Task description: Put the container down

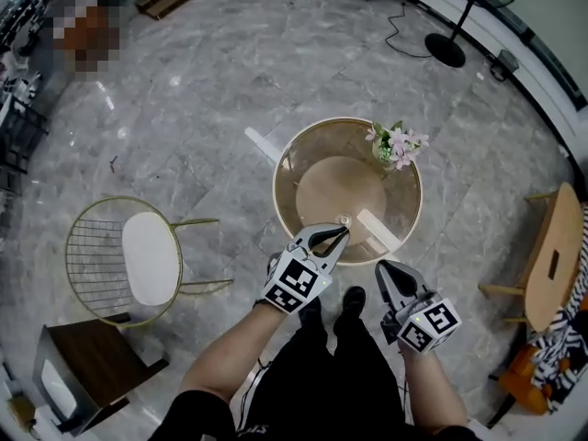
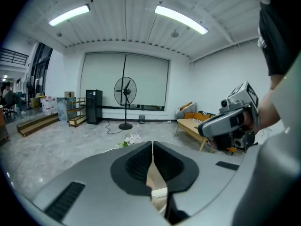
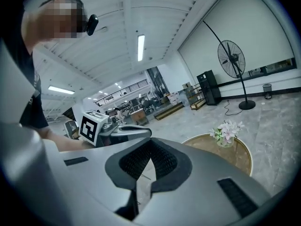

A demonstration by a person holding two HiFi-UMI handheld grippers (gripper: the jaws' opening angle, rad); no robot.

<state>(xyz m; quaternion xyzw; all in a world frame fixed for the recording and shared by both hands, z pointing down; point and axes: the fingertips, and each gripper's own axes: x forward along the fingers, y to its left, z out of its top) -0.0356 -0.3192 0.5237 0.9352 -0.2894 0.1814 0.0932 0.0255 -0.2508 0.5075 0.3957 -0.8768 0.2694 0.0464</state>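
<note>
a round glass-topped table with a thin gold rim (image 1: 274, 191) stands on grey marble floor, straight ahead of the person's black shoes. on its far right edge stands a small clear glass container holding pink and white flowers (image 1: 393, 147), upright, well apart from both grippers.

the left gripper (image 1: 344, 234) reaches over the table's near edge. its own view shows the two dark padded fingers pressed together at the tips, with nothing between them; only the tabletop shows through the slit below. just past the tips, on the glass, sits a small pale round thing (image 1: 344, 220), too small to tell what it is or whether the tips touch it. beside it, at the near right part of the table, lies a white strip (image 1: 381, 231).

the right gripper (image 1: 380, 266) hangs off the table, just outside its near right rim and above the floor. its fingers also meet at the tips and grip nothing.

left of the table stands a gold wire chair with a white seat pad (image 1: 147, 257). right of the table is a pale wooden bench (image 1: 557, 251). beyond the table, to the far right, stands a black pedestal fan (image 1: 450, 50).
</note>
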